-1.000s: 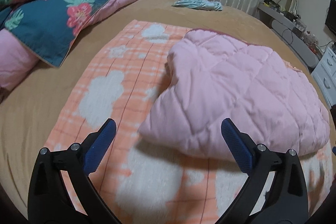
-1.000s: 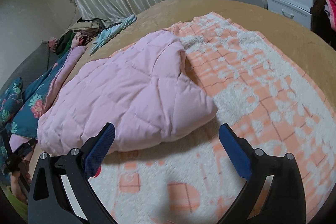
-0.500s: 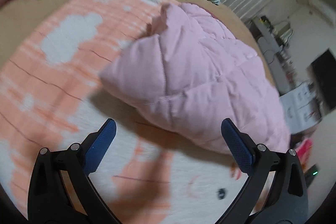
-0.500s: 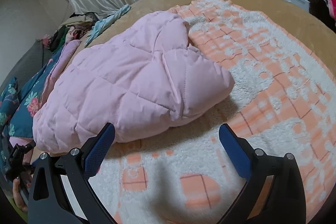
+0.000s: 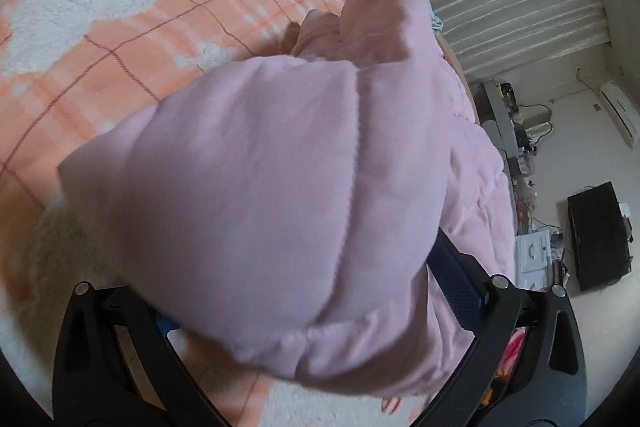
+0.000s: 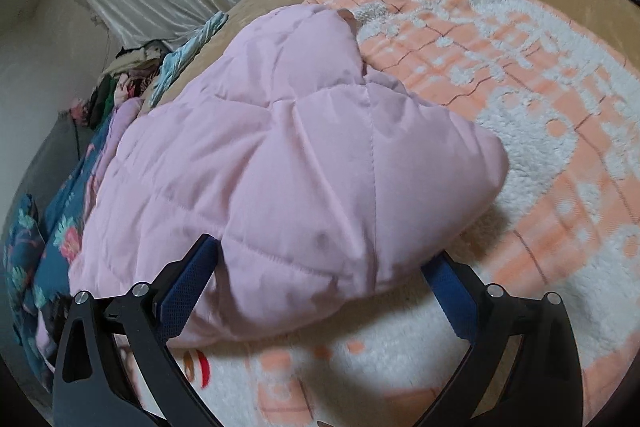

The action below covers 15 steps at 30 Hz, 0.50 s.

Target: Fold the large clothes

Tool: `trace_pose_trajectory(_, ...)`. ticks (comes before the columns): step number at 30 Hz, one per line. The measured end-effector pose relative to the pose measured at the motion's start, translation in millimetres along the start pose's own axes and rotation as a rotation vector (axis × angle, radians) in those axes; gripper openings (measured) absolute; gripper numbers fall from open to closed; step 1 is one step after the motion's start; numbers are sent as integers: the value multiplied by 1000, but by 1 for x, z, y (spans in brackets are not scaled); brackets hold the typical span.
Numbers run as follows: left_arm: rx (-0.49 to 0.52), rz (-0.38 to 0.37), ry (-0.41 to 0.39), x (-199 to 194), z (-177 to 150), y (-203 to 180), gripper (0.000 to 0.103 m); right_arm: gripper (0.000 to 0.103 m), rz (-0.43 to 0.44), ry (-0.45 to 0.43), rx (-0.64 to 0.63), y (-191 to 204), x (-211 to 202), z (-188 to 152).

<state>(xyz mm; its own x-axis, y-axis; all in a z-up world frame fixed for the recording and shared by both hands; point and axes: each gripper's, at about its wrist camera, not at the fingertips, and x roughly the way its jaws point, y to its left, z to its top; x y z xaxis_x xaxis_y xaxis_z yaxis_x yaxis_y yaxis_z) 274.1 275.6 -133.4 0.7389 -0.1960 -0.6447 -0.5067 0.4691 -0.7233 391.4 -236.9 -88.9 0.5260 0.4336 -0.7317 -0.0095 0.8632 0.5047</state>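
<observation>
Pink quilted jacket (image 5: 280, 195) bulges between both sets of jaws on the orange blanket (image 6: 540, 131). Left gripper (image 5: 312, 291) and right gripper (image 6: 324, 291) stand spread wide around its near edge, not clamped.

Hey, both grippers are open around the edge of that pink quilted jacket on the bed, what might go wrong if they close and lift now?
Judging from these views:
1. The pink jacket is puffy and bunched between wide-open fingers, so the right gripper may pinch several layers, spoiling the fold.
2. The left gripper has one finger buried under the padding; its grip point is hidden and might slip.
3. The fluffy orange blanket lies directly beneath and could get snagged too.
</observation>
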Motion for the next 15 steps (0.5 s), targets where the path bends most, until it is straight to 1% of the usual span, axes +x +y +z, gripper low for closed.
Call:
trace_pose_trajectory(7,51,22,-39,3,-5,-7,95,99,88,22,92,-15,31,13)
trace_pose_trajectory(13,79,34,-56,5,-1,-10,95,99,97,7,57,-9,41,20)
trace_pose_trajectory(14,83,35,-58,5,-1,-11,95,92,101,3,43,-7,41,20)
trace_pose_trajectory(15,87,34,-59,5,-1,-11,95,78,122,-2,14,-4,39,20)
